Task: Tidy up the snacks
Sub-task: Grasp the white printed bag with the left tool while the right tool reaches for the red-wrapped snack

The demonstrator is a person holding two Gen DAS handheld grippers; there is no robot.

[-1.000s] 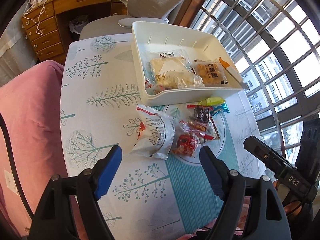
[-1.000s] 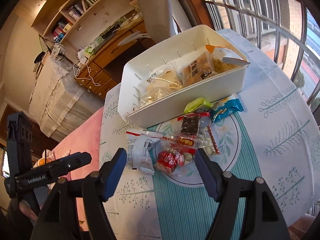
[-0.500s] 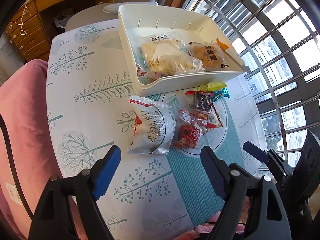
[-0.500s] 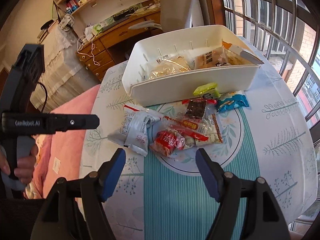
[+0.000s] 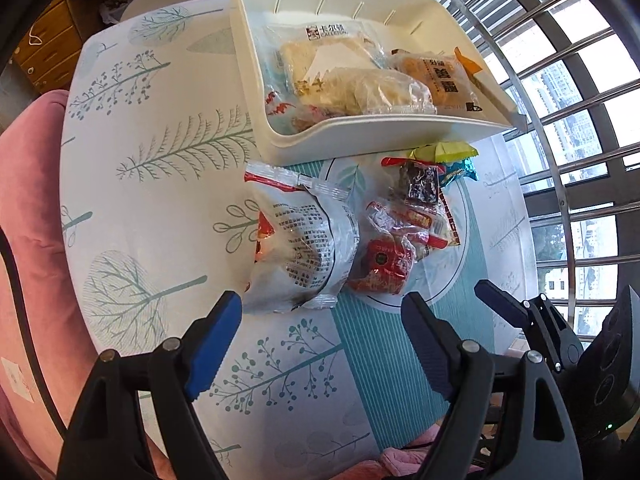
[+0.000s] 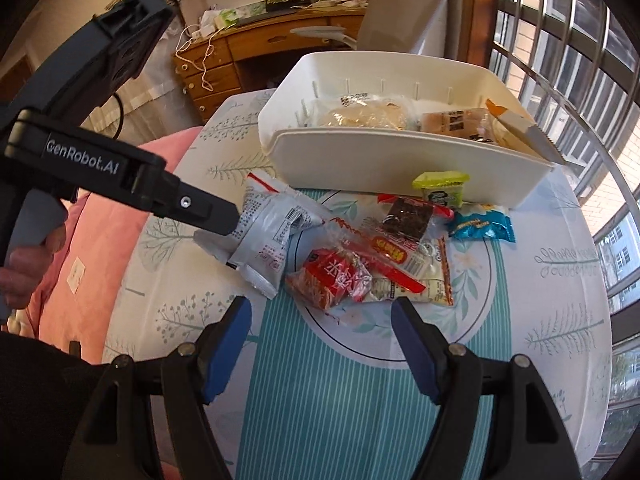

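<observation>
A white bin (image 5: 360,132) (image 6: 400,160) on the round table holds several bagged pastries. In front of it lie loose snacks: a silver-white packet (image 5: 304,248) (image 6: 272,236), a red packet (image 5: 384,260) (image 6: 336,276), a dark brownie packet (image 5: 420,182) (image 6: 408,216), a green packet (image 6: 440,188) and a blue packet (image 6: 480,226). My left gripper (image 5: 320,328) is open, just short of the silver-white packet. My right gripper (image 6: 320,340) is open, just short of the red packet. The left gripper's tip shows in the right wrist view (image 6: 208,210) at that packet.
The table (image 5: 160,160) has a tree-print cloth. A pink cushion (image 5: 28,200) lies at its left. A wooden desk (image 6: 260,52) and a grey chair (image 6: 408,8) stand behind. Window bars (image 5: 560,80) run along the right.
Both grippers have moved forward and down toward the loose snacks. The left gripper has come up to the silver-white packet. Both stay open.
</observation>
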